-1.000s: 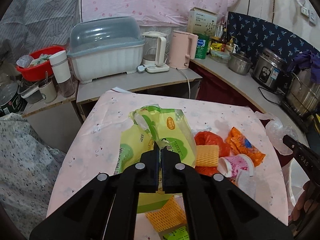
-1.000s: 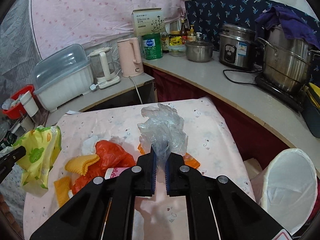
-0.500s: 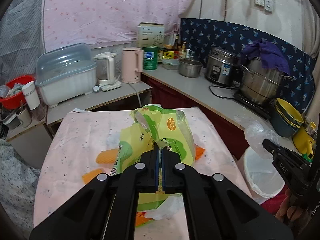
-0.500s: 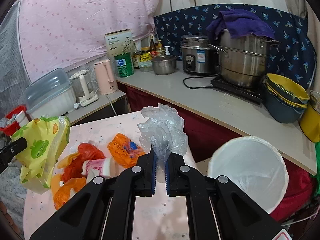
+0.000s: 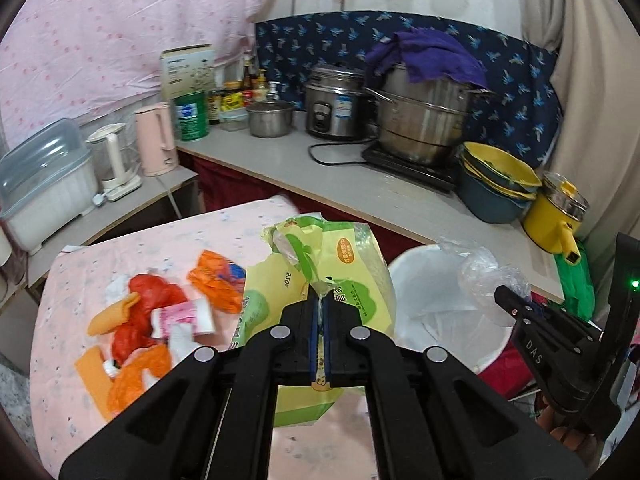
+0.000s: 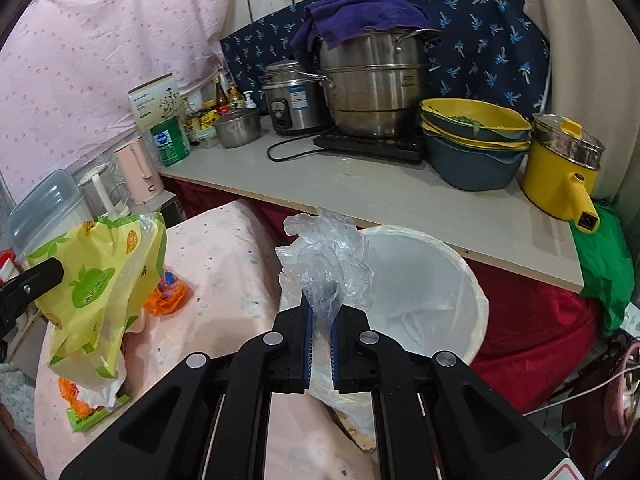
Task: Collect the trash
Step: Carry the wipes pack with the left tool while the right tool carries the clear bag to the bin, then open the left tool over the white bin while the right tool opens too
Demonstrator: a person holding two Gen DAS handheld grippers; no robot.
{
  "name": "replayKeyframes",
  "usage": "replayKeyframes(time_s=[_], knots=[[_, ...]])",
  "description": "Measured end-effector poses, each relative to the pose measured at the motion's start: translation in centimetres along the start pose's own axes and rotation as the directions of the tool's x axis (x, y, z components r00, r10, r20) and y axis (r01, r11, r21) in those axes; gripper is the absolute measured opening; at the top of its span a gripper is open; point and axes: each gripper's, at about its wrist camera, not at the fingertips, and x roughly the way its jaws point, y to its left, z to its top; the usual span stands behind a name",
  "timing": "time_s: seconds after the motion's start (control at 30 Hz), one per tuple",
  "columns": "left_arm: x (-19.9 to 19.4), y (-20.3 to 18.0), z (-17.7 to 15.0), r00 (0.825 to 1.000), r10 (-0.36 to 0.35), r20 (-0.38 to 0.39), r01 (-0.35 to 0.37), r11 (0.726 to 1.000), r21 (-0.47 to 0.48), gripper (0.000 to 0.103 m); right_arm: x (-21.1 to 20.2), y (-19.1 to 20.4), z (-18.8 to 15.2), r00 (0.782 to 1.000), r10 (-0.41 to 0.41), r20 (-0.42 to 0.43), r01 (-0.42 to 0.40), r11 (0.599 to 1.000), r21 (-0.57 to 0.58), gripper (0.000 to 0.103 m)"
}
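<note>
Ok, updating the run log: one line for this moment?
left tool: grips yellow bag | right tool: grips clear bag | bin: ahead

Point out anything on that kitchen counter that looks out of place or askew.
One thing stands out: a crumpled purple cloth is draped over the top of the large steel steamer pot, which sits on the black cooktop, with one end hanging down the pot's side. Nothing on the counter looks spilled or tipped over.
</note>
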Motion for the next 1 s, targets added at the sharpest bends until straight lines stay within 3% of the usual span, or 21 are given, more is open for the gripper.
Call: replayKeyframes(time_s=[0.57,0.87,0.93,1.0], knots=[[6.4,-9.7,-0.6,0.982,-0.159,-0.099,0.170,0.978,0.119,0.001,2.4,-7.5,-2.4,0.995,-0.078,-0.063,0.084,0.991,0.106,0.007],[9.8,-11.5,-1.1,0.974,-0.173,-0.149,0.190,0.975,0.111,0.004,4.5,-8.7,-2.9,0.992,-0.084,-0.097,0.096,0.987,0.130,0.010],[10.3,-11.3,-1.2,0.972,-0.172,-0.162,0.189,0.977,0.098,0.015,4.8,-8.7,-2.9,0.992,-0.082,-0.096,0.094,0.987,0.132,0.010],[10.5,-10.9,-1.1,0.973,-0.168,-0.157,0.182,0.980,0.082,0.046,5.0,-8.6,-2.9,0.992,-0.076,-0.096,0.088,0.988,0.130,0.013]])
